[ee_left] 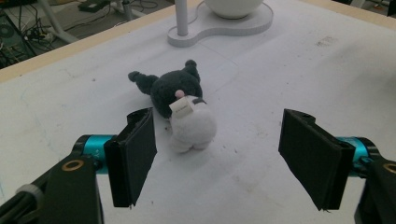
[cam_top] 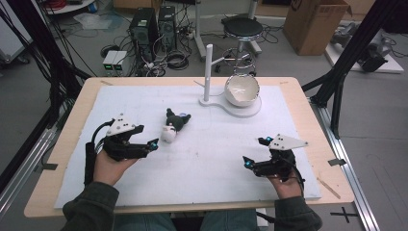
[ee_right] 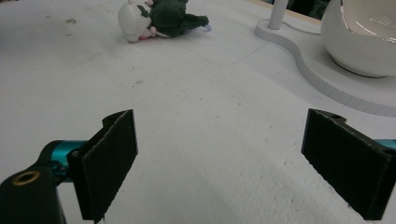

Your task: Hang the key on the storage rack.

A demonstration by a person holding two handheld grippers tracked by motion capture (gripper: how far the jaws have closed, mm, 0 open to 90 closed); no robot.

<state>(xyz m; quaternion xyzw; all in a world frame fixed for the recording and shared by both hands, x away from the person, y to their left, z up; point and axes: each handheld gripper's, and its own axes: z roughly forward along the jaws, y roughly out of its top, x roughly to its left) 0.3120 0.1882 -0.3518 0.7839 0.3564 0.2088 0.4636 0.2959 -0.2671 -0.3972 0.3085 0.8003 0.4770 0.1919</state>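
Note:
A small plush toy (cam_top: 172, 126), dark body with a white head, lies on its side on the white mat (cam_top: 211, 163) left of centre. My left gripper (cam_top: 146, 137) sits just left of it and below, held in a hand. In the left gripper view its jaws stand open (ee_left: 224, 158) with the plush toy (ee_left: 184, 107) a little beyond them, untouched. My right gripper (cam_top: 255, 151) rests at the mat's right, also open (ee_right: 233, 172) with bare mat between its pads. From there the plush toy (ee_right: 159, 18) lies far off.
A white stand (cam_top: 240, 110) with an upright post (cam_top: 208, 72) and a white egg-shaped bowl (cam_top: 242, 90) sits at the mat's back centre-right. The wooden table edge (cam_top: 57, 144) frames the mat. Beyond the table are a stool, computers, cables and a cardboard box.

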